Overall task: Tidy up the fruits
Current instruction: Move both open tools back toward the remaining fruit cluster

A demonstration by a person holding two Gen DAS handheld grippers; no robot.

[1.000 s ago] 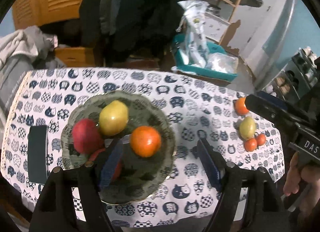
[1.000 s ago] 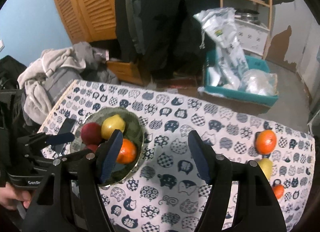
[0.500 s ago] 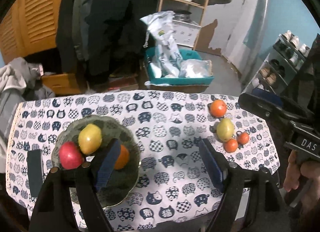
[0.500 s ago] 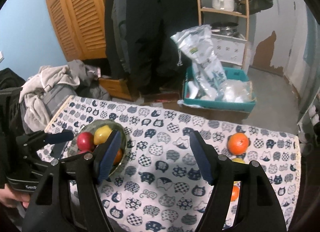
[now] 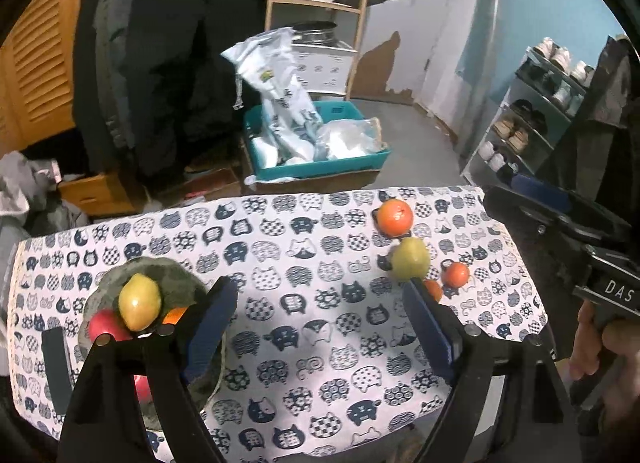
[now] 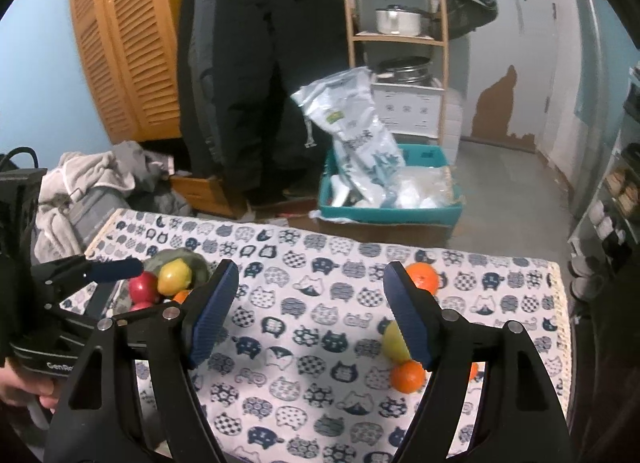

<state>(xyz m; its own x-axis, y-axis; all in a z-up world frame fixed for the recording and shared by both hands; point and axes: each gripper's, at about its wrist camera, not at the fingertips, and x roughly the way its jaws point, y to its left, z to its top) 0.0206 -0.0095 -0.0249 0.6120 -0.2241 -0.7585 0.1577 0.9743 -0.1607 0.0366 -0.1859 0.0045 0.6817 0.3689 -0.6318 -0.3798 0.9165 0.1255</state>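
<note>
At the far left of the left wrist view, a dark flat object (image 5: 56,367) is seen lying on the cat-print tablecloth (image 5: 304,327), just beside a greenish bowl (image 5: 176,275). In the bowl, a yellow lemon (image 5: 140,301) is piled against a red apple (image 5: 105,326), and part of an orange fruit (image 5: 175,315) is seen behind the left gripper's finger. More red is glimpsed lower in the bowl, but what it is cannot be told.

The left gripper (image 5: 316,327) is held above the cloth with its jaws released; they have just been opening, and nothing but bare cloth is seen between the blue pads. The same is seen of the right gripper (image 6: 310,313): its jaws have just been opening and nothing is gripped.

Toward the right end of the table, four loose fruits are grouped: a large orange (image 5: 395,217) nearest the far edge, a yellow-green lemon (image 5: 410,260) touching it, and two small oranges (image 5: 456,275) just beside the lemon, one partly hidden by the left gripper's right finger. At the right edge, the right gripper's body is seen held in a hand (image 5: 600,351).

Beyond the table, a teal crate (image 5: 352,159) filled with plastic bags is seen on the floor.
</note>
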